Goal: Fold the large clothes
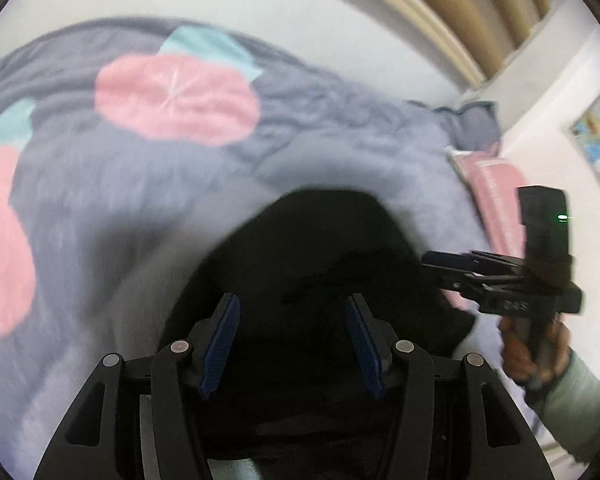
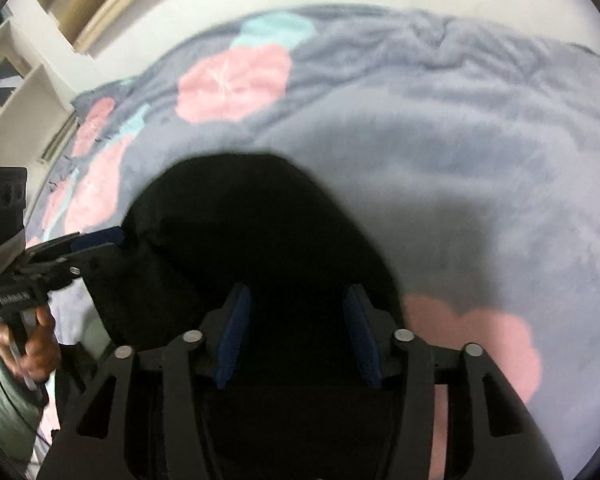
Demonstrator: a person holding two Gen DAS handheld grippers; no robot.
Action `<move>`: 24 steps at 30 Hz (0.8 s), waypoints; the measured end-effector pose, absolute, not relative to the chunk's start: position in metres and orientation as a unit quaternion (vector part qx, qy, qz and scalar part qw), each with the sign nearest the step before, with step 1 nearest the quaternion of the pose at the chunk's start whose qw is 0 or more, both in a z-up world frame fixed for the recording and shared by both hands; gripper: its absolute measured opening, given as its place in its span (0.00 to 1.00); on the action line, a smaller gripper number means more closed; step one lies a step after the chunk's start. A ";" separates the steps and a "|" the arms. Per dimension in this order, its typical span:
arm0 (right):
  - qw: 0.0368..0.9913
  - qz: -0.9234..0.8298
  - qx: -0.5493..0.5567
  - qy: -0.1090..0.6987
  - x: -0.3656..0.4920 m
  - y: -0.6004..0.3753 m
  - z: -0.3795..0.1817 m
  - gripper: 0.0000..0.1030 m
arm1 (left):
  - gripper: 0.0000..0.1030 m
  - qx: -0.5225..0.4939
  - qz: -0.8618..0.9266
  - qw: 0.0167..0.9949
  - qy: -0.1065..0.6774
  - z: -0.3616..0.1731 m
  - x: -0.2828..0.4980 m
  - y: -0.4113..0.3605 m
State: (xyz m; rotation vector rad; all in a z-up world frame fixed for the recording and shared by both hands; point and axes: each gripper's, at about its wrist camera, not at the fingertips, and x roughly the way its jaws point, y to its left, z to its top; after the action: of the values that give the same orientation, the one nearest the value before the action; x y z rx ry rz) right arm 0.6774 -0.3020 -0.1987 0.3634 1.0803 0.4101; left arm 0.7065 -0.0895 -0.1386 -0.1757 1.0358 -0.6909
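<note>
I have both grippers, left (image 1: 292, 344) and right (image 2: 298, 336), spread and empty above the black garment (image 1: 320, 240); next fold needs an edge, probably at twelve o'clock.

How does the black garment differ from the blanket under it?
The black garment is plain and dark; the blanket is grey-blue with pink flowers and mint patches. The garment is a small bundle; the blanket spreads across nearly the whole view. The garment lies on top; the blanket is beneath. Both are soft fabric.
</note>
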 end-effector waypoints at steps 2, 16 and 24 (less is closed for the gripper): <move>0.823 0.197 0.162 0.508 0.687 -0.308 -0.197 0.68 | 0.71 -0.072 -0.315 0.810 0.489 -0.134 0.719 -0.089; 0.773 0.294 0.138 0.545 0.752 -0.250 -0.247 0.49 | 0.65 -0.064 -0.393 0.711 0.580 -0.204 0.779 -0.128; 0.826 0.298 0.088 0.470 0.670 -0.250 -0.173 0.18 | 0.24 -0.016 -0.424 0.753 0.503 -0.127 0.700 -0.111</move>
State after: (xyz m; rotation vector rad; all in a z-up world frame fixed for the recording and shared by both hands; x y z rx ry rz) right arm 0.6697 -0.2498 -0.1726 0.1870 0.9994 0.6340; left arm 0.6999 -0.1112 -0.1268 -0.0355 1.0978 -0.9258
